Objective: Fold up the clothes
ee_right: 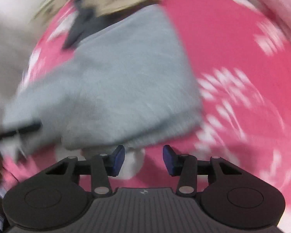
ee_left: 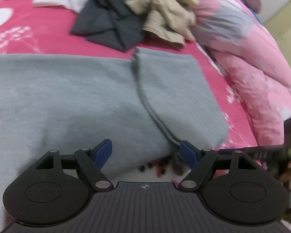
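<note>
Grey fleece garment [ee_left: 87, 97] is spread flat on the pink bedspread [ee_left: 38, 31], its long axis running across the left wrist view, a folded flap [ee_left: 174, 89] laid over one end. Its near hem is met just ahead of the left claw [ee_left: 146, 151], whose jaws are held wide apart, empty. The right claw [ee_right: 143, 158], partly parted and empty, is seen off the hem's corner; the left is judged nearer.

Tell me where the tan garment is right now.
Left wrist view, top centre: the tan garment is heaped on the pink bedspread, against the dark garment, beyond the grey garment.
</note>
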`<state>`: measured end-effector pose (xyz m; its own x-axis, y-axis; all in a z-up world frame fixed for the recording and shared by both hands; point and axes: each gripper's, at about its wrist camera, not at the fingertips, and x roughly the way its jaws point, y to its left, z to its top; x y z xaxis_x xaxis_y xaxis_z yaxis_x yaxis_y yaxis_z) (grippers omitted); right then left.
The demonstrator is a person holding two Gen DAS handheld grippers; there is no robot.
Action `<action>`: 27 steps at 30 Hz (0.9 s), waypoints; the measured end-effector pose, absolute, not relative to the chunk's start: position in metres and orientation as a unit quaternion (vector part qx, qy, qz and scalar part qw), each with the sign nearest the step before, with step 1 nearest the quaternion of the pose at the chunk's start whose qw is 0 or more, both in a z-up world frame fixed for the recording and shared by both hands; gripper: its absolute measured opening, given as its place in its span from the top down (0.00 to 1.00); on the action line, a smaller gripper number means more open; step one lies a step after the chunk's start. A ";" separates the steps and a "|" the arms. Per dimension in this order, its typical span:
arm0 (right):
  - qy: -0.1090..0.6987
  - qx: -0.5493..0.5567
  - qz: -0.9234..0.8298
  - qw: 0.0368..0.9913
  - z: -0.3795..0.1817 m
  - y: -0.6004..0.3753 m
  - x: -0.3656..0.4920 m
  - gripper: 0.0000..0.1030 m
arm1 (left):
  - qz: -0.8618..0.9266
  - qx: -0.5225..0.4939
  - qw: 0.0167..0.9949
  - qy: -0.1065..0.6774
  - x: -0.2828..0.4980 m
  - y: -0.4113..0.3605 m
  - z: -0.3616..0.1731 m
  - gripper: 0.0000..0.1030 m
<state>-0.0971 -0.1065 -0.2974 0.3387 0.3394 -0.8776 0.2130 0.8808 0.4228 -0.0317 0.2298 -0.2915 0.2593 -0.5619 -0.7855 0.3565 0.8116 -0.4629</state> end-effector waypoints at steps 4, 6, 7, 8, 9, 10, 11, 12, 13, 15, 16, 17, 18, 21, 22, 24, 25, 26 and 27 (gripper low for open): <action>0.530 0.393 -0.011 0.752 -0.307 -0.143 -0.099 0.53 | -0.310 -0.068 0.781 0.538 -0.036 0.208 -0.299 0.28; 0.519 0.448 -0.029 0.727 -0.319 -0.151 -0.094 0.52 | -0.318 -0.063 0.778 0.538 -0.039 0.202 -0.300 0.29; 0.514 0.473 -0.037 0.715 -0.326 -0.154 -0.093 0.52 | -0.322 -0.061 0.777 0.538 -0.040 0.199 -0.300 0.29; 0.510 0.490 -0.040 0.706 -0.332 -0.154 -0.092 0.53 | -0.325 -0.058 0.777 0.536 -0.041 0.197 -0.300 0.29; 0.509 0.502 -0.043 0.698 -0.338 -0.154 -0.092 0.53 | -0.328 -0.055 0.777 0.535 -0.042 0.195 -0.301 0.29; 0.509 0.511 -0.046 0.692 -0.344 -0.153 -0.092 0.55 | -0.330 -0.053 0.777 0.534 -0.043 0.192 -0.301 0.29; 0.508 0.517 -0.046 0.688 -0.347 -0.152 -0.093 0.75 | -0.331 -0.052 0.777 0.533 -0.043 0.192 -0.300 0.29; 0.501 0.528 -0.043 0.684 -0.347 -0.153 -0.095 0.83 | -0.331 -0.051 0.778 0.532 -0.043 0.191 -0.299 0.30; 0.493 0.536 -0.039 0.684 -0.346 -0.154 -0.098 0.85 | -0.332 -0.051 0.778 0.531 -0.044 0.191 -0.299 0.31; 0.482 0.528 -0.035 0.698 -0.337 -0.156 -0.104 0.87 | -0.330 -0.057 0.779 0.531 -0.042 0.195 -0.298 0.31; 0.481 0.522 -0.037 0.703 -0.336 -0.157 -0.108 0.87 | -0.325 -0.061 0.779 0.533 -0.041 0.198 -0.300 0.31; 0.484 0.519 -0.041 0.703 -0.339 -0.158 -0.110 0.87 | -0.321 -0.064 0.779 0.535 -0.039 0.201 -0.301 0.31; 0.488 0.517 -0.043 0.702 -0.341 -0.159 -0.110 0.86 | -0.316 -0.067 0.779 0.538 -0.036 0.203 -0.303 0.31; 0.493 0.502 -0.030 0.710 -0.333 -0.160 -0.107 0.71 | -0.304 -0.078 0.784 0.535 -0.027 0.209 -0.303 0.30; 0.496 0.488 -0.025 0.718 -0.325 -0.159 -0.105 0.63 | -0.301 -0.082 0.787 0.532 -0.023 0.210 -0.303 0.30; 0.497 0.445 -0.015 0.744 -0.304 -0.156 -0.105 0.56 | -0.296 -0.092 0.794 0.522 -0.015 0.213 -0.302 0.30; 0.499 0.420 -0.011 0.758 -0.293 -0.154 -0.105 0.56 | -0.294 -0.097 0.797 0.518 -0.011 0.214 -0.301 0.30; 0.501 0.390 -0.008 0.773 -0.282 -0.149 -0.104 0.56 | -0.292 -0.101 0.800 0.514 -0.007 0.214 -0.301 0.30; 0.499 0.361 -0.004 0.788 -0.271 -0.143 -0.101 0.56 | -0.290 -0.105 0.803 0.510 -0.002 0.214 -0.301 0.30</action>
